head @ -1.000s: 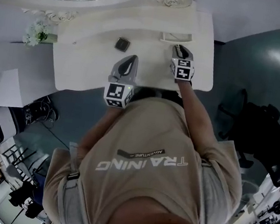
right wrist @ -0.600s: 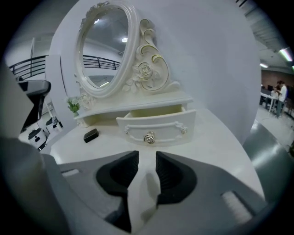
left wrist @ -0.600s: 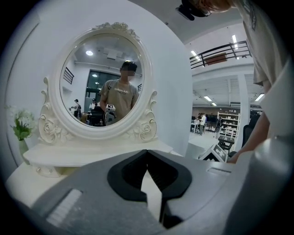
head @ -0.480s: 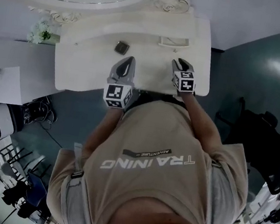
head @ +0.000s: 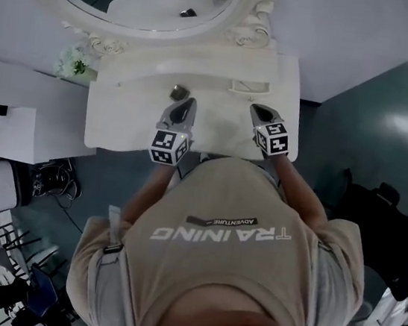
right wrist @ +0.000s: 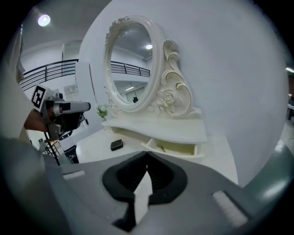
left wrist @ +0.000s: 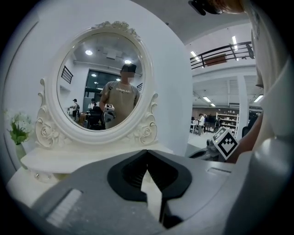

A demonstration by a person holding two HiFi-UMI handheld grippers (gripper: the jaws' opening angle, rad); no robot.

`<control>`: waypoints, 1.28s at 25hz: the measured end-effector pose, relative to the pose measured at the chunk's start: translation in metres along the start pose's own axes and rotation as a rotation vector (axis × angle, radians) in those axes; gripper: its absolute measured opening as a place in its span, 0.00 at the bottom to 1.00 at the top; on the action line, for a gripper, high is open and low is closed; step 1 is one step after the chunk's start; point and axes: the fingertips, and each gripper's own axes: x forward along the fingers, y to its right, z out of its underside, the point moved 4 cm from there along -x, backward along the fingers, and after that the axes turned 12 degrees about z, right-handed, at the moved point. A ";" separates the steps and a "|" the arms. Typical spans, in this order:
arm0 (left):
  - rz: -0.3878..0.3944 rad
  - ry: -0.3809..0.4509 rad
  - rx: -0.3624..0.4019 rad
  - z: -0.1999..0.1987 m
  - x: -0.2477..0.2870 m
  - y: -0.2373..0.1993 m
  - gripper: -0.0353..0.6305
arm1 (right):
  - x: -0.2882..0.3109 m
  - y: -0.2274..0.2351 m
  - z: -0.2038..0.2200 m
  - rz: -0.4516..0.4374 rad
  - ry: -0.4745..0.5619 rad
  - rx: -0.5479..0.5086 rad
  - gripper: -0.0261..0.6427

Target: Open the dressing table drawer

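Right grey two-jaw gripper: above white dressing table, tilted down; jaws just closed, pressed together, empty | Left grey two-jaw gripper: alongside, jaws together, empty | Shallow cream drawer: under oval mirror, right end, pulled out, long axis along table's back.

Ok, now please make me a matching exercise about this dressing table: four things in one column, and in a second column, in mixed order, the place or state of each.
Column one
1. drawer
2. small dark box
3. flowers
4. oval mirror

Column two
A. by the left end of the shelf
B. upright behind the shelf, in a carved white frame
C. pulled open, under the right part of the shelf
D. flat on the tabletop, in front of the shelf

Right pairs: 1-C, 2-D, 3-A, 4-B
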 end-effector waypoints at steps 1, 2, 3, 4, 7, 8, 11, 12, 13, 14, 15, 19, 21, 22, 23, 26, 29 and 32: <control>0.009 0.001 0.002 -0.004 -0.001 -0.001 0.06 | -0.004 -0.002 -0.008 -0.009 0.014 0.001 0.05; 0.013 0.005 0.005 -0.009 -0.002 -0.003 0.06 | -0.008 -0.003 -0.017 -0.018 0.027 -0.001 0.04; 0.013 0.010 0.010 -0.015 -0.002 -0.005 0.06 | -0.011 -0.005 -0.025 -0.028 0.037 -0.004 0.05; 0.008 0.018 0.015 -0.020 -0.004 -0.008 0.06 | -0.013 -0.007 -0.032 -0.039 0.042 -0.007 0.05; -0.008 0.049 0.007 -0.035 -0.008 -0.015 0.06 | -0.019 -0.011 -0.042 -0.060 0.030 -0.017 0.04; -0.007 0.058 0.003 -0.039 -0.009 -0.016 0.06 | -0.022 -0.012 -0.044 -0.060 0.027 -0.024 0.05; -0.002 0.061 0.023 -0.049 -0.011 -0.022 0.06 | -0.029 -0.015 -0.061 -0.057 0.043 -0.033 0.05; 0.000 0.060 0.023 -0.053 -0.012 -0.024 0.06 | -0.032 -0.017 -0.068 -0.055 0.055 -0.032 0.04; 0.002 0.058 0.018 -0.056 -0.014 -0.027 0.06 | -0.036 -0.019 -0.075 -0.054 0.068 -0.029 0.05; 0.006 0.058 0.012 -0.059 -0.015 -0.028 0.06 | -0.040 -0.021 -0.082 -0.051 0.082 -0.028 0.05; 0.012 0.062 0.011 -0.064 -0.016 -0.029 0.06 | -0.044 -0.023 -0.090 -0.047 0.100 -0.030 0.05; 0.031 0.079 0.060 -0.086 -0.017 -0.032 0.06 | -0.051 -0.025 -0.122 -0.034 0.175 -0.056 0.05; 0.038 0.068 0.116 -0.094 -0.019 -0.030 0.06 | -0.059 -0.029 -0.137 -0.039 0.205 -0.078 0.05; 0.037 0.058 0.143 -0.097 -0.020 -0.029 0.06 | -0.064 -0.031 -0.144 -0.044 0.219 -0.089 0.04; 0.035 0.049 0.161 -0.099 -0.022 -0.028 0.06 | -0.069 -0.032 -0.152 -0.046 0.231 -0.100 0.04; 0.033 0.046 0.170 -0.110 -0.029 -0.029 0.06 | -0.080 -0.036 -0.172 -0.041 0.274 -0.117 0.04; 0.037 0.069 0.180 -0.127 -0.033 -0.034 0.06 | -0.090 -0.039 -0.191 -0.038 0.328 -0.126 0.04; 0.038 0.097 0.204 -0.144 -0.037 -0.037 0.06 | -0.101 -0.043 -0.209 -0.031 0.373 -0.164 0.04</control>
